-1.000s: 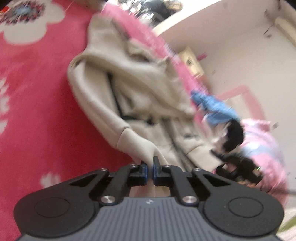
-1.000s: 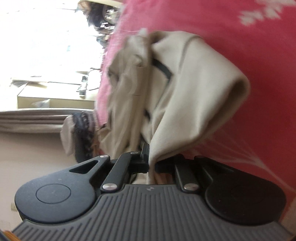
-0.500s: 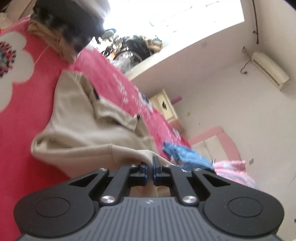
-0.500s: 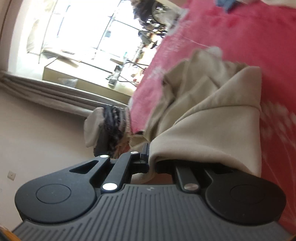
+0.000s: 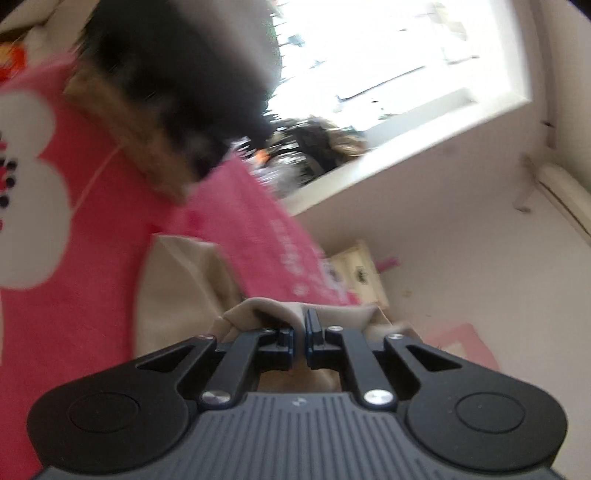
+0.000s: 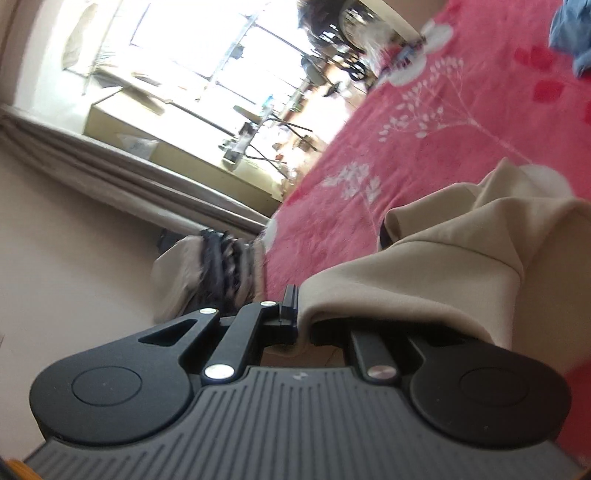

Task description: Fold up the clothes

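A beige jacket (image 5: 177, 295) lies on a pink flowered blanket (image 5: 74, 332). In the left wrist view my left gripper (image 5: 300, 332) is shut on a fold of the beige jacket, which bunches up just above the fingers. In the right wrist view the beige jacket (image 6: 424, 266) drapes over my right gripper (image 6: 301, 325), which is shut on its edge; the cloth hides the right finger. Most of the garment is out of sight in both views.
A dark and tan garment pile (image 5: 166, 92) sits on the blanket toward the window (image 5: 369, 55). A striped dark garment (image 6: 221, 266) hangs at the blanket's edge. Blue clothing (image 6: 572, 33) lies far off on the blanket (image 6: 443, 129). A cream bedside cabinet (image 5: 358, 273) stands by the wall.
Both grippers have carried the jacket's edges forward and tilted up, so less of the jacket shows and more of the window and walls. Both stay shut on the cloth.
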Available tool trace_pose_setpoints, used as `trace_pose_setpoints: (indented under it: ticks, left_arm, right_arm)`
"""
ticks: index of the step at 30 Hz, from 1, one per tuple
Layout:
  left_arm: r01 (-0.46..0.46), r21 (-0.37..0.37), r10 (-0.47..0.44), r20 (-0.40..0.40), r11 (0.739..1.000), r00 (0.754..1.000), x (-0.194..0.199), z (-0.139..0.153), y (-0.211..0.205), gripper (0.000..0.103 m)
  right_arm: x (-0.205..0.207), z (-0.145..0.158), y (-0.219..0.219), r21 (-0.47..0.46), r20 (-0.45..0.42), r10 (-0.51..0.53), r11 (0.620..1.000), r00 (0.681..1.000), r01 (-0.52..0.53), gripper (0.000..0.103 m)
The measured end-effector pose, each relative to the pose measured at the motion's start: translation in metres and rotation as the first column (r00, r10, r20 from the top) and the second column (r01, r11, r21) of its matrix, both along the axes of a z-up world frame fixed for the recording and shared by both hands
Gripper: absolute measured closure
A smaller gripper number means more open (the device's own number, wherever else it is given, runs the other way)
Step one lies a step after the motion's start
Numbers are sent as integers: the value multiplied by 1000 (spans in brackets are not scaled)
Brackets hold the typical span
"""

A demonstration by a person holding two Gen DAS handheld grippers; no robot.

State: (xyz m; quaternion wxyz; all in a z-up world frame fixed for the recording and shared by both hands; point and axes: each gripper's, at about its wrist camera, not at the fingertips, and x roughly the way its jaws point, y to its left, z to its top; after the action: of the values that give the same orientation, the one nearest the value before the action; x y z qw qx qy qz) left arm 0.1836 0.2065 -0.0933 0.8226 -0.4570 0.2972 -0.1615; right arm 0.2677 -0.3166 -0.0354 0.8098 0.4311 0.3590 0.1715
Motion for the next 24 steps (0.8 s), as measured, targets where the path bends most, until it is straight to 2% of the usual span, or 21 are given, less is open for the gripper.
trace_pose_setpoints:
  ticks: [2, 3, 4, 5, 6, 7, 11, 13, 15, 17, 19, 23, 24]
  left_arm:
    - [-56, -34, 52, -120, 998, 991, 22, -31, 10, 86]
    - [-97, -54, 87, -164, 994, 983, 27, -44, 16, 80]
    - [-126, -67, 112, -186, 990, 976, 28, -53, 20, 79]
    - [-138, -96, 120, -177, 986, 977, 27, -57, 23, 79]
    - [-139, -122, 119, -158, 983, 980, 25, -58, 25, 78]
    - [-137, -117, 120, -141, 984, 983, 21, -56, 27, 77]
    - [-131, -89, 122, -100, 987, 987, 13, -46, 35, 73]
    - [-124, -68, 118, -87, 990, 989, 11, -41, 37, 73]
    - [-110, -30, 108, -74, 993, 991, 12, -36, 36, 70]
    - [-88, 15, 89, -58, 996, 994, 14, -31, 33, 67]
    - [-59, 69, 63, -62, 996, 996, 15, -30, 23, 64]
    - [-13, 173, 26, -74, 985, 997, 14, -29, 5, 61]
    - [-8, 201, 22, -70, 980, 997, 13, -28, 2, 58]
  right_arm:
    - [30, -23, 5, -21, -45, -36, 999, 998, 35, 93]
    - [45, -42, 5, -15, -85, -44, 999, 995, 43, 89]
    - [58, -62, 4, 21, -142, -36, 999, 989, 40, 85]
    - [69, -83, 1, 89, -202, -23, 995, 979, 42, 84]
    - [72, -94, -2, 134, -219, -27, 989, 975, 58, 84]
    - [75, -104, -5, 180, -236, -31, 981, 971, 75, 83]
    - [59, -86, -9, 234, -68, 23, 972, 997, -6, 56]
    - [52, -75, -13, 251, 6, 54, 966, 999, -54, 52]
    - [54, -67, -14, 259, 35, 88, 961, 996, -94, 45]
    - [69, -61, -10, 224, 0, 119, 968, 993, -116, 38]
    - [89, -63, 5, 177, -101, 173, 972, 980, -153, 32]
    - [129, -66, 35, 94, -305, 258, 966, 917, -240, 25]
    - [135, -69, 38, 95, -380, 230, 973, 896, -210, 25]
